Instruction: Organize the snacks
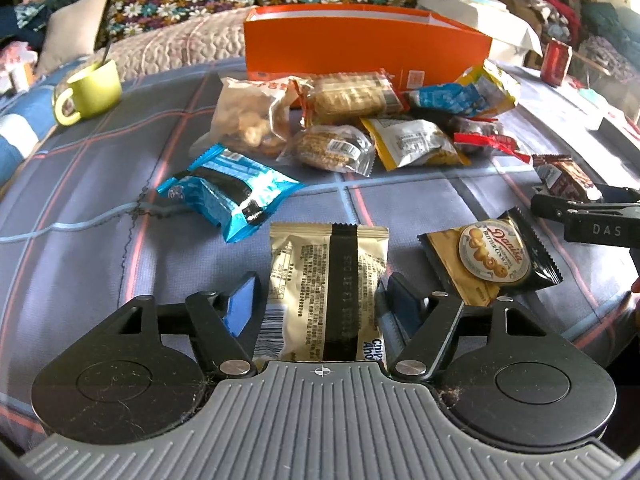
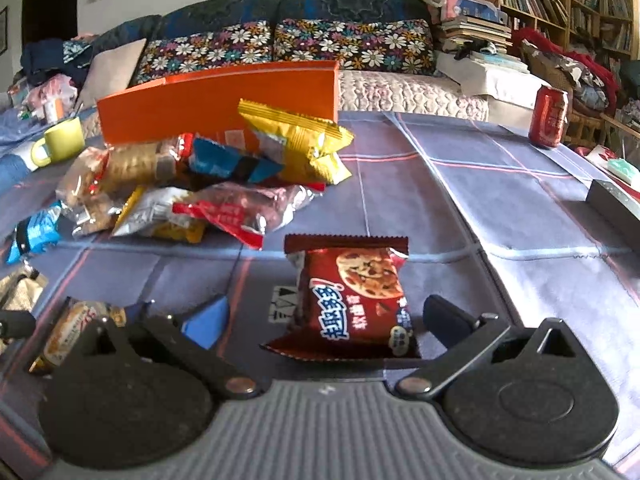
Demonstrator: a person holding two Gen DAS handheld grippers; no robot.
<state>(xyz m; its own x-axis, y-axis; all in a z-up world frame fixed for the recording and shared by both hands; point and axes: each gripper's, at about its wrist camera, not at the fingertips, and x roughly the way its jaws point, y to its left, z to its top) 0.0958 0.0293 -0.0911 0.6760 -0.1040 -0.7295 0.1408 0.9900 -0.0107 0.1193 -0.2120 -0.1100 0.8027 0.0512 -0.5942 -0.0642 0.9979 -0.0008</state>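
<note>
In the left wrist view my left gripper [image 1: 320, 294] is open, its fingers on either side of a gold cookie packet with a black strip [image 1: 326, 284] lying on the plaid cloth. A blue packet [image 1: 228, 194] lies to its left and a black-gold Danisa packet [image 1: 494, 256] to its right. In the right wrist view my right gripper [image 2: 326, 316] is open around a red chocolate-chip cookie packet [image 2: 354, 298]; the right gripper also shows in the left wrist view [image 1: 560, 204] at the right edge. A pile of snack packets [image 1: 352, 124] [image 2: 208, 184] lies before an orange box [image 1: 360, 42] [image 2: 224, 100].
A yellow-green mug [image 1: 90, 90] [image 2: 60, 140] stands at the left. A red soda can [image 2: 549, 116] [image 1: 557, 62] stands at the far right. A dark flat box [image 2: 616, 204] lies at the right edge. A sofa with floral cushions [image 2: 280, 44] is behind.
</note>
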